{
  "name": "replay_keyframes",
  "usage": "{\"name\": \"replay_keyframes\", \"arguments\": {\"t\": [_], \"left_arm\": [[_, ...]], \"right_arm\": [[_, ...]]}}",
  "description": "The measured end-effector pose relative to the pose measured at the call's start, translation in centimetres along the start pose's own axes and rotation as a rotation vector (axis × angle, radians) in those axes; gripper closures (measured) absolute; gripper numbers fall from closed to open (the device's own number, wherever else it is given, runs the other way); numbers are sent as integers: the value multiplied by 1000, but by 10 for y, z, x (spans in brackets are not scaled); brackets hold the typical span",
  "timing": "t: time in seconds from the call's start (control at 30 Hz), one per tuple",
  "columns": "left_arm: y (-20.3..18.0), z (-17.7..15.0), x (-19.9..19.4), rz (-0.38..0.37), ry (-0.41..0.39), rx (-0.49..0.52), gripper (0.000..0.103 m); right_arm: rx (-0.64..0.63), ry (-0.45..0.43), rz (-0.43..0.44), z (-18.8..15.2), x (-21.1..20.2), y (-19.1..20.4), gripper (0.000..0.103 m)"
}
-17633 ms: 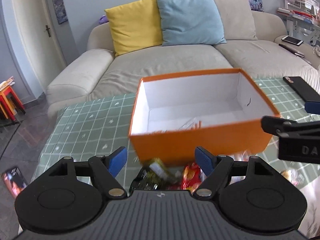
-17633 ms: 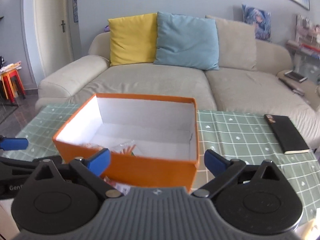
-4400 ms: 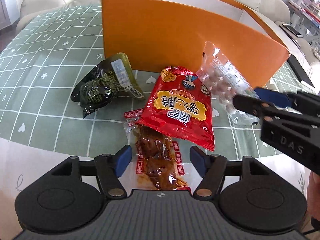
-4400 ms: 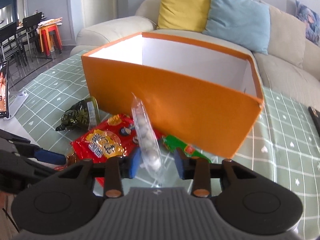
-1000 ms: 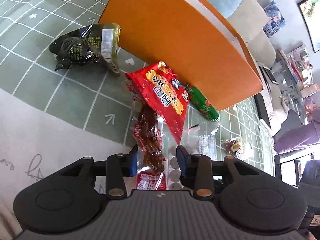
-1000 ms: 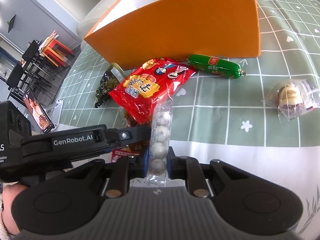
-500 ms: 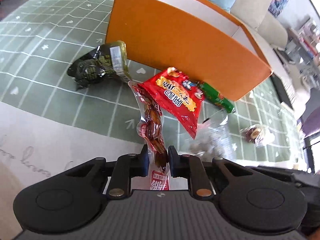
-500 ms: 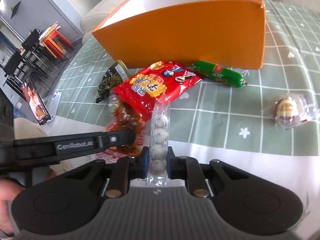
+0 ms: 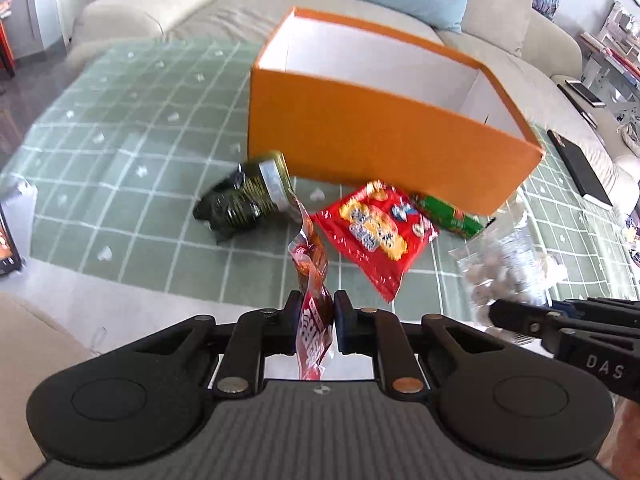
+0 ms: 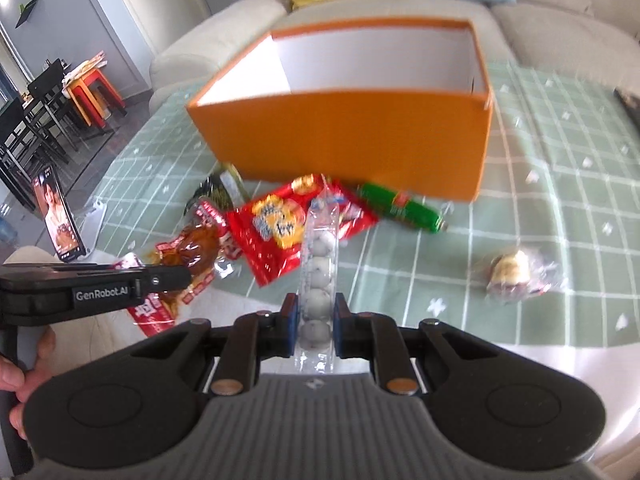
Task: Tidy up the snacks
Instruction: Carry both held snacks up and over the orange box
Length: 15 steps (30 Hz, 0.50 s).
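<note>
On the green checked cloth (image 9: pixel 120 184) before you, going left to right, lie a crinkly dark green pouch (image 9: pixel 240 200), a glossy red bag (image 9: pixel 376 232) with yellow print, a slim green sausage (image 10: pixel 404 208) against the box's foot, and a small clear-wrapped sweet (image 10: pixel 512 272) off alone to the right. Behind them stands the orange box (image 9: pixel 360 136), stiff card with a white inside and its top open.

Your left gripper (image 9: pixel 314 320) angles down at the cloth, clamped on the lower end of a limp clear-and-red meat pack (image 9: pixel 312 280) holding something brown and shiny; in the right wrist view that pack hangs clear of the cloth. Your right gripper (image 10: pixel 314 320) angles down likewise, pinching a narrow clear sleeve (image 10: pixel 318 280) of round pale balls stacked in a row, its free end reaching toward the red bag. Your fingers (image 10: pixel 16 364) wrap the left handle.

Past the table sits a beige fabric sofa (image 9: pixel 160 12) with yellow and blue cushions. A black notebook (image 9: pixel 580 168) lies at the cloth's right edge.
</note>
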<state>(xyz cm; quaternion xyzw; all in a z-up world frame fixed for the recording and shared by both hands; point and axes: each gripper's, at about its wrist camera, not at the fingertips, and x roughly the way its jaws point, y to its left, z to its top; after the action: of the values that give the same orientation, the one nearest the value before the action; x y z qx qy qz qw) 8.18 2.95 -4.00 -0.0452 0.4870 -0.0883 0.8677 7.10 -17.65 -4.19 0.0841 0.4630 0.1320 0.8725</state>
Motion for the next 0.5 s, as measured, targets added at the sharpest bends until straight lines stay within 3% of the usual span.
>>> {"name": "replay_keyframes", "arguments": {"t": [0.5], "left_arm": [[-10, 36, -39, -2, -162, 49, 86]], "right_arm": [[-60, -136, -42, 29, -27, 8, 89]]}}
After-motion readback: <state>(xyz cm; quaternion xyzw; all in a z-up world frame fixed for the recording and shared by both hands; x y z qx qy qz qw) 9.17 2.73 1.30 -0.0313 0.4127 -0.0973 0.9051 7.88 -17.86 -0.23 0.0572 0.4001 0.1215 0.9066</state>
